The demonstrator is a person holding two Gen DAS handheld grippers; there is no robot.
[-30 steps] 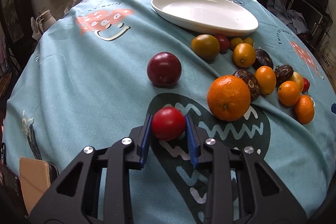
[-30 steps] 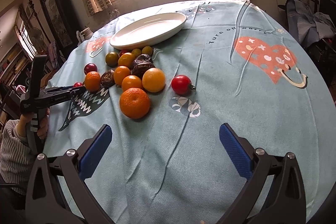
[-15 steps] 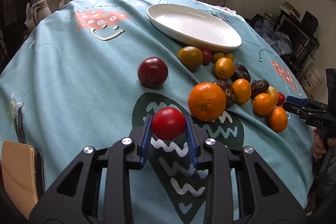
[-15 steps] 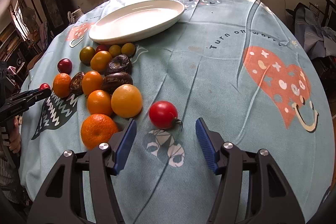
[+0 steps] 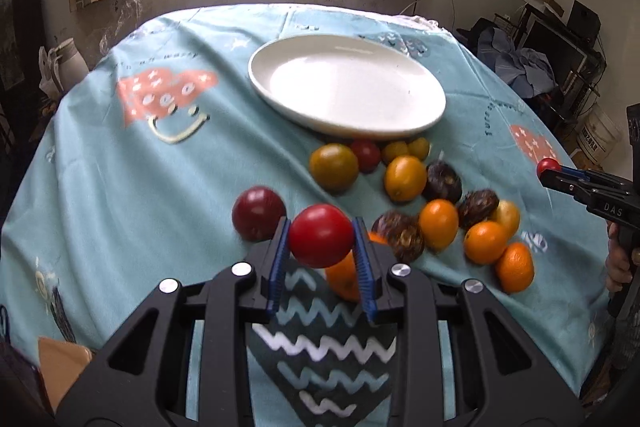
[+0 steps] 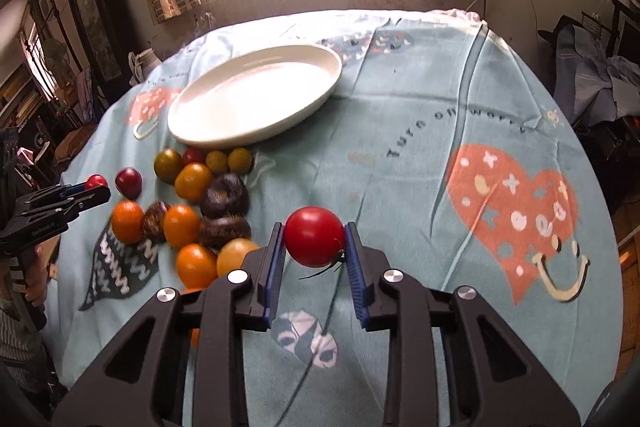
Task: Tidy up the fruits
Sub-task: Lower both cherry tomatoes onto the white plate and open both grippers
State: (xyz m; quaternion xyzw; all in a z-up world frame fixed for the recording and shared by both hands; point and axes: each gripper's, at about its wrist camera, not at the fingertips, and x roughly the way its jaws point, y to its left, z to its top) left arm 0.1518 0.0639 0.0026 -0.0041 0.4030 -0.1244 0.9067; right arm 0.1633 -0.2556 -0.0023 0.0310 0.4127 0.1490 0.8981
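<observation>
My left gripper [image 5: 321,227] is shut on a red tomato [image 5: 320,237] and holds it above the blue tablecloth, just right of a dark red plum [image 5: 258,213]. My right gripper [image 6: 314,231] has its jaws closing on a second red tomato with a stem [image 6: 314,239], and both blue pads touch its sides. A white oval plate [image 5: 348,87] lies empty beyond the fruit, and it also shows in the right wrist view as the plate [image 6: 256,95]. Each gripper shows at the edge of the other's view with its tomato: the right gripper [image 5: 552,173] and the left gripper [image 6: 94,189].
Between the grippers and the plate lies a cluster of fruit: several oranges [image 5: 438,223], dark wrinkled fruits [image 5: 442,181], a greenish tomato [image 5: 333,167] and small yellow ones [image 6: 240,159]. A person's hand [image 5: 618,267] grips the right handle. Furniture surrounds the round table.
The left gripper has risen with its tomato, tilting its view toward the plate. The right gripper moved forward to the stemmed tomato, and its wide-open jaws closed around it.
</observation>
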